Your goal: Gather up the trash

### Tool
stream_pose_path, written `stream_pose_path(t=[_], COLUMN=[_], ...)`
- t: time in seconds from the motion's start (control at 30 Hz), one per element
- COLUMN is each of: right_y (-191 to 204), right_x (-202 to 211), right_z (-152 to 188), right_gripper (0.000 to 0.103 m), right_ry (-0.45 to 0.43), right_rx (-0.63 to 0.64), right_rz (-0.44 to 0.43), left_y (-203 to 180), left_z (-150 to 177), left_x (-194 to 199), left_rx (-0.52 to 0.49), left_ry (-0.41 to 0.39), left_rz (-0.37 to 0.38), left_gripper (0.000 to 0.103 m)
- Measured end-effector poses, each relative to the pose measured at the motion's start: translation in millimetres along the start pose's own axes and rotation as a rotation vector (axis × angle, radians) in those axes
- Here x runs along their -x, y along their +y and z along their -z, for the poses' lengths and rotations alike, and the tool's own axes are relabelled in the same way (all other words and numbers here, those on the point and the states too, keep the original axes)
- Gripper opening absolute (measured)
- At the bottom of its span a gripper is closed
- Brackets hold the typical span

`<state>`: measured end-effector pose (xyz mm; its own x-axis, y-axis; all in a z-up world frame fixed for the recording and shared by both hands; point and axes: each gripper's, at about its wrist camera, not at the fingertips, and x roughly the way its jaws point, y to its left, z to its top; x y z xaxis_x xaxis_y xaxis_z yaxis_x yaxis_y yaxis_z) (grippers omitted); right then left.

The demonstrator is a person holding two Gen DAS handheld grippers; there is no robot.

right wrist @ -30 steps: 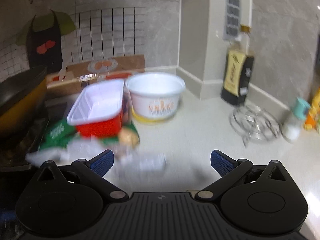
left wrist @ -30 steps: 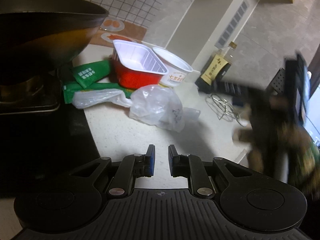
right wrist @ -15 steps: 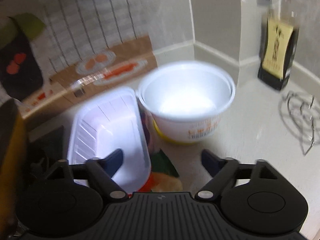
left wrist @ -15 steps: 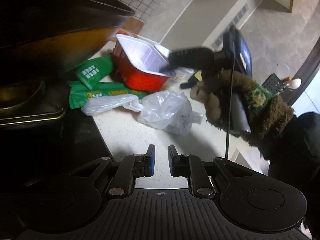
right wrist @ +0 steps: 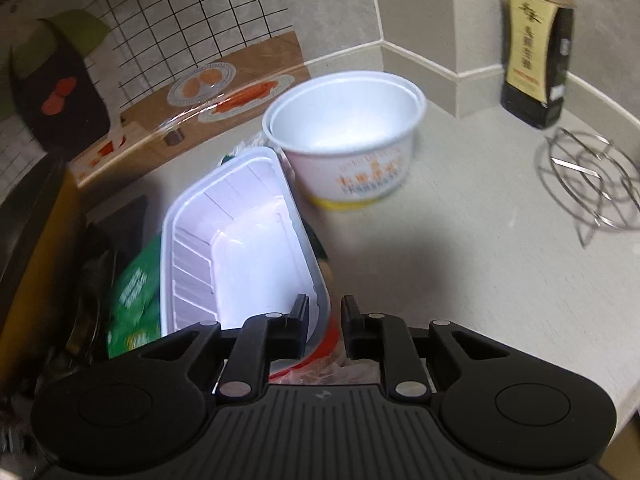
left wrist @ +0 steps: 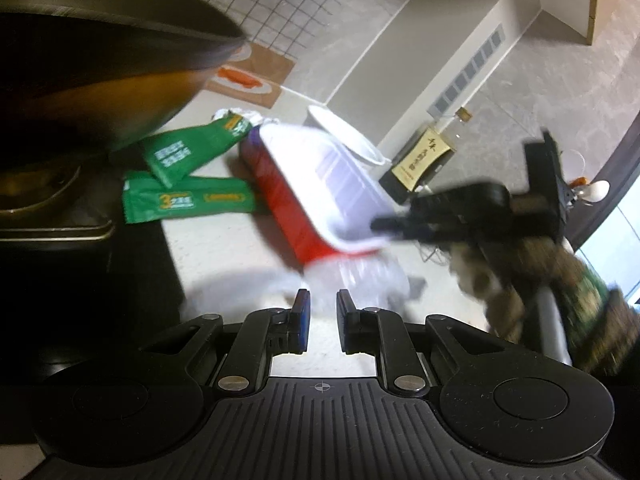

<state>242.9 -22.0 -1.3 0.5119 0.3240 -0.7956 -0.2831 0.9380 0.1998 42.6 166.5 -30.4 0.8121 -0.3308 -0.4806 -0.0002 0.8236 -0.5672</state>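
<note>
the right gripper (right wrist: 324,320) has just been closing, and its jaws now pinch the near right rim of the red tray (right wrist: 240,248), one finger inside the white ribbed interior, the other outside the wall. from the left wrist view the same right gripper (left wrist: 384,226) reaches in from the right, gripping the tray (left wrist: 296,196) at its near corner, the tray tilted up on edge. the left gripper (left wrist: 323,320) hangs low over the counter (left wrist: 216,248) with its jaws nearly together and nothing between them.

open room lies to the right on the pale speckled counter (right wrist: 460,264), bare between the white paper bowl (right wrist: 348,152) and the wire trivet (right wrist: 592,188). the left side is crowded: a dark wok (left wrist: 100,52) overhangs the stove edge, and two green wrappers (left wrist: 188,176) lie just beside the tray. a crumpled clear plastic bag (left wrist: 360,280) sits under the tray's raised end, right ahead of the left fingertips (it is blurred, so its edges are hard to read).

the counter runs back to a corner where grey stone-look wall meets a white baseboard. a dark bottle (right wrist: 536,56) with a cream label stands upright by that corner. the bowl stands upright, touching or nearly touching the tray's far end; which, i cannot tell. a wooden-looking printed panel (right wrist: 192,92) leans along the gridded tile.
</note>
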Motion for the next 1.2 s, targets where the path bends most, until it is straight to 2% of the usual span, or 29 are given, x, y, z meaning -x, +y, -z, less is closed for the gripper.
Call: stream_pose_path(t=[0.17,0.37,0.43,0.57,0.6,0.67,0.7,0.73,0.8,0.83,0.9,0.97,1.03,1.2], right_y=[-30.8,-54.4,-56.6,-60.2,-62.0,-68.4,-72.8,-76.9,-82.3,-85.4,-92.3,-100.5,-107.7,-106.3], right_x=[28.3,45.9,49.0,57.5,60.1,66.3,71.1,77.6,88.5,93.3,95.2,90.5,83.1,72.8], right_z=[30.6,74.3,85.1,97.7,97.6,95.1,93.4,91.8,89.9,89.8,90.2,92.1,94.7,97.6], right_gripper=[0.017,0.017,0.018,0.018,0.02,0.035,0.051,0.062,0.069,0.076,0.086,0.086,0.086,0.086], right_ry=[0.025,0.07,0.075,0.047,0.03,-0.008,-0.034,-0.069,-0.133,-0.156,-0.169,-0.148,-0.113,-0.029], right_rx=[-0.007,-0.031,-0.035,-0.027,-0.024,-0.03,-0.029,-0.021,0.021,0.045,0.082,0.093,0.076,0.044], right_rz=[-0.058,-0.175,-0.207,-0.249,-0.246,-0.228,-0.213,-0.189,-0.113,-0.067,0.014,0.075,0.097,0.069], left_y=[-21.3,-35.6,-43.8,-63.2,-65.6,-66.0,-65.1,-63.9,-62.3,-61.2,-59.5,-55.7,-51.6,-38.0], left_z=[-1.4,-3.2,-3.1,-0.8,-0.1,1.1,1.4,1.7,2.6,3.1,3.3,1.7,-1.0,-10.8], left_x=[-3.8,-8.7,-11.0,-27.5,-32.8,-40.9,-43.6,-45.3,-48.1,-49.5,-51.3,-51.6,-49.2,-40.1], left_rx=[0.01,0.05,0.03,-0.083,-0.107,-0.12,-0.115,-0.109,-0.109,-0.115,-0.122,-0.123,-0.122,-0.101], left_ry=[-0.038,-0.055,-0.053,-0.025,-0.014,0.004,0.006,0.009,0.01,0.01,0.01,0.009,0.0,-0.03], left_rz=[-0.058,-0.12,-0.137,-0.242,-0.267,-0.305,-0.323,-0.335,-0.353,-0.363,-0.378,-0.396,-0.416,-0.474], left_gripper=[0.016,0.016,0.017,0.017,0.017,0.017,0.017,0.017,0.017,0.017,0.017,0.017,0.017,0.017])
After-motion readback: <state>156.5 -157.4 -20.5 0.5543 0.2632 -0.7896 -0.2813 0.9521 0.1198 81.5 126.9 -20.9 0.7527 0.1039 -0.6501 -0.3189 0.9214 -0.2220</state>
